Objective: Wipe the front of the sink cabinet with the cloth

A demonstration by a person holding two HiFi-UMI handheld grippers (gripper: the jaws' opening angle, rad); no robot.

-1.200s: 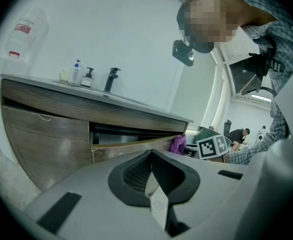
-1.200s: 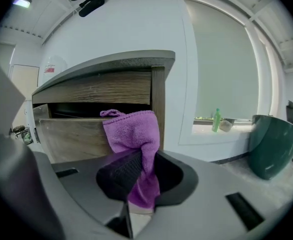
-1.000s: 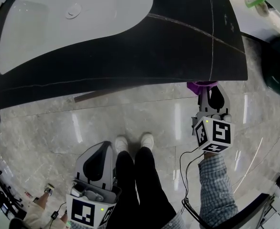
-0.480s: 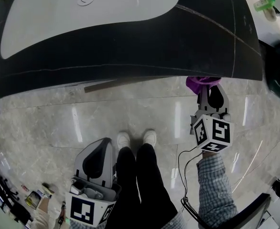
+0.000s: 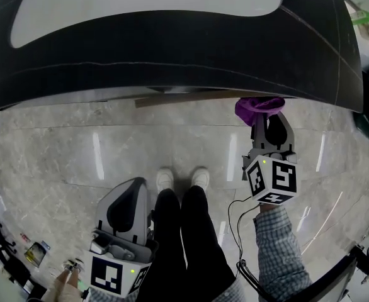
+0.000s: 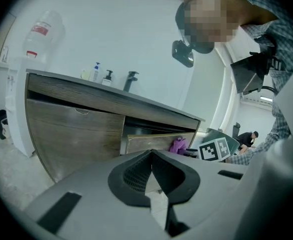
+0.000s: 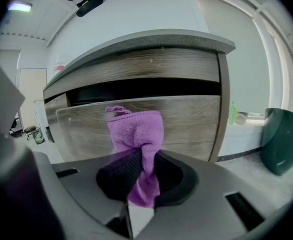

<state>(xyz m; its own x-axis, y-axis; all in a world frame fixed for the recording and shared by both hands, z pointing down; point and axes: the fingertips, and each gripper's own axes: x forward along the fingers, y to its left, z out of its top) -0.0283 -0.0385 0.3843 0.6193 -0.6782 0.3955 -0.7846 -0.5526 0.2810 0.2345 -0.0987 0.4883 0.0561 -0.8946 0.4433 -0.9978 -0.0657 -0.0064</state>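
Glossy marble-look floor [image 5: 172, 143], washroom. Dark counter [image 5: 172, 49] with a white sink [image 5: 147, 5] set in it; the wood-grain cabinet front [image 7: 186, 119] sits below the counter's front edge.

Right gripper [image 5: 267, 119]: fingers clamped on the purple cloth [image 7: 136, 131], with a wad bunched above the pads and a tail hanging below. The cloth is held up at the lower panel, under the front edge near the counter's right corner. It looks very close to the wood, but contact can't be confirmed. A dark gap runs between the upper and lower panels, and the lower one seems to stand out a little.

Left gripper [image 5: 134, 187]: low beside the person's leg, well apart from the cabinet. Its fingers are together with nothing between them.

Progress: probably at or near the start of a pass at the right end. No wet streak or clean/dirty contrast shows, so how much is wiped can't be judged. The whole stretch toward the left corner looks left to do.

Room: open floor along the front, so a sweep leftward is unobstructed. The counter overhang is above the cloth, which limits upward travel. The green bin [image 7: 284, 139] stands to the right past the cabinet's end. The person's shoes [image 5: 181, 180] are set back from the cabinet.
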